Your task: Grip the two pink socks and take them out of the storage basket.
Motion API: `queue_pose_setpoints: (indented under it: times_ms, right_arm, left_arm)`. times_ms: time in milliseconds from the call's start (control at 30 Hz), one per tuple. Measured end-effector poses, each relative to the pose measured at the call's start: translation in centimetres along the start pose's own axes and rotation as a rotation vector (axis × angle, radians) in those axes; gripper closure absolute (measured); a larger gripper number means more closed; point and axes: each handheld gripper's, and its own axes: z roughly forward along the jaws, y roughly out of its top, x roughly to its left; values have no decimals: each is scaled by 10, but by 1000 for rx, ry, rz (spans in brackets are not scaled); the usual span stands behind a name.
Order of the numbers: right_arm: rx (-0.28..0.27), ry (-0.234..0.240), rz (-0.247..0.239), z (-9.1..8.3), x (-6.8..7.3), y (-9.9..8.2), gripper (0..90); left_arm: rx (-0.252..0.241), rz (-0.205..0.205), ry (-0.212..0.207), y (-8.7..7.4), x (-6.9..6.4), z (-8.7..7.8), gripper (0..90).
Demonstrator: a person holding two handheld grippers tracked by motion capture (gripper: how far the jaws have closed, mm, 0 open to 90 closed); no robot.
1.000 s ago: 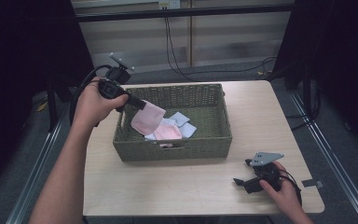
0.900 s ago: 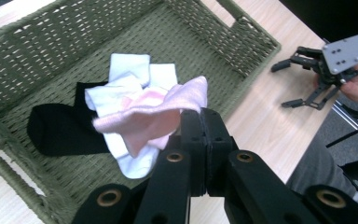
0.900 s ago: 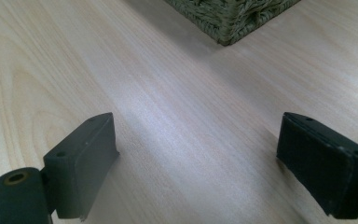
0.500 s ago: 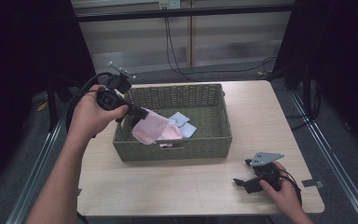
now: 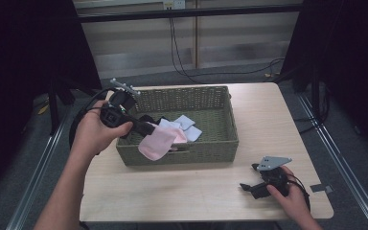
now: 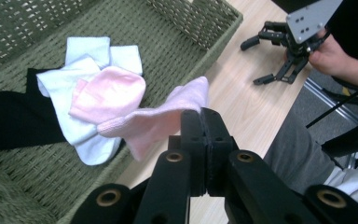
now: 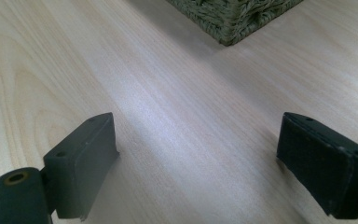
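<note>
I saw the left gripper (image 5: 149, 128) held above the near left part of the green wicker basket (image 5: 220, 143), its jaws pressed together on a pink sock (image 5: 156, 143). The sock hung from the jaws and draped across the basket's near rim, its lower end outside against the front wall. In the left gripper view the sock (image 6: 163, 119) trailed away from the closed jaws over the rim. Inside the basket lay white socks (image 6: 91, 70), another pink sock (image 6: 109, 95) on top of them, and a black sock (image 6: 14, 119) beside them. The right gripper (image 5: 253, 186) rested low over the wooden table (image 5: 172, 191) near the right front corner, well apart from the basket, jaws spread wide with bare tabletop (image 7: 177, 116) between them.
</note>
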Motion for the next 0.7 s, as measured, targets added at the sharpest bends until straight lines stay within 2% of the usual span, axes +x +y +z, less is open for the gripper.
queue_pose_setpoints:
  times_ms: [100, 167, 200, 233, 267, 300, 367, 400, 467, 500, 700]
  right_arm:
    - [0, 1, 0, 0, 0, 0, 113]
    - [3, 0, 0, 0, 0, 0, 112]
    - [3, 0, 0, 0, 0, 0, 112]
    - [3, 1, 0, 0, 0, 0, 112]
    - [3, 1, 0, 0, 0, 0, 112]
    - [3, 1, 0, 0, 0, 0, 112]
    - [0, 1, -1, 0, 0, 0, 113]
    - [0, 1, -1, 0, 0, 0, 113]
    - [1, 1, -3, 0, 0, 0, 112]
    - [1, 2, -3, 0, 0, 0, 112]
    - [3, 2, -1, 0, 0, 0, 113]
  left_arm:
    - [-9, 8, -13, -4, -10, 3, 892]
    - [0, 30, -16, -5, -14, 4, 884]
    - [0, 30, -16, -5, -14, 4, 843]
    - [-34, 26, -8, -6, -17, 6, 779]
    - [-34, 26, -8, -6, -17, 6, 715]
    - [-51, 43, 3, -7, -16, 7, 654]
    - [-68, 36, 32, -7, -12, 12, 592]
    - [-68, 36, 32, -7, -12, 12, 587]
    - [-82, 10, 33, -7, -7, 16, 585]
    - [-76, 25, 28, -7, -7, 16, 594]
    - [-85, 33, 24, -6, -11, 18, 594]
